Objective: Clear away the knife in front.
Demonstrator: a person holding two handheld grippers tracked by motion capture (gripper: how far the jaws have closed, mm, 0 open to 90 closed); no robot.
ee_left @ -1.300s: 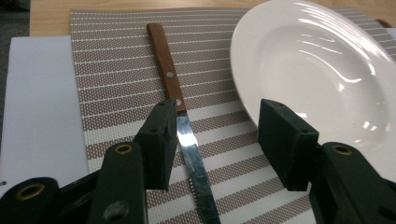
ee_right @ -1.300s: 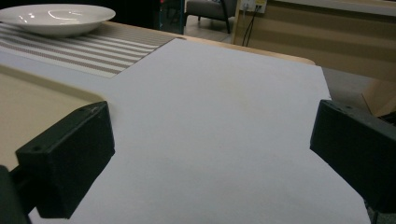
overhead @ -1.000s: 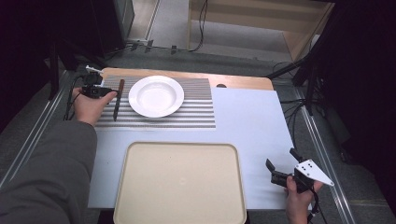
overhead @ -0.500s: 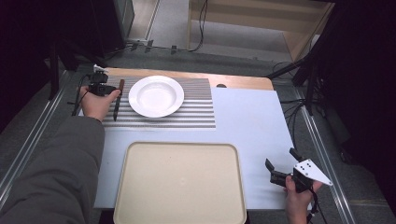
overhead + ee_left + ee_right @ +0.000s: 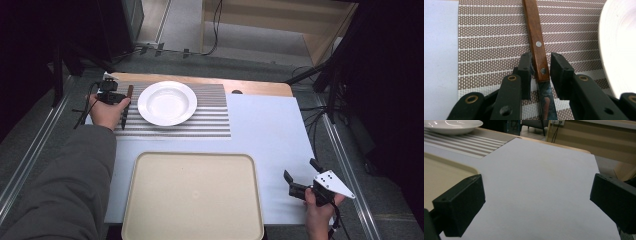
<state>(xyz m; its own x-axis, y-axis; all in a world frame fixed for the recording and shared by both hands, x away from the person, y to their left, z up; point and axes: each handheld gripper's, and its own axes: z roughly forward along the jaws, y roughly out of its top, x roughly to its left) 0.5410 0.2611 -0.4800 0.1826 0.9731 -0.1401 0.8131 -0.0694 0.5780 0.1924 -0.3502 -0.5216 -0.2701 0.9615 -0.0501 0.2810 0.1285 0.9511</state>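
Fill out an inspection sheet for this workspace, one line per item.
Surface: table under a pale sheet, wooden edge at the far side; striped placemat on it.
Job's things: wooden-handled knife lies flat on the placemat, left of the white plate.
Clutter: bare beige tray at the near edge.
Grippers: left gripper straddles the blade end of the knife handle, jaws just been closing, a slight gap showing at the right pad; right gripper open, near the table's right corner.
Cables: one trails from the left gripper; more on the floor behind the table.
Surroundings: dark floor, wooden furniture at the back.
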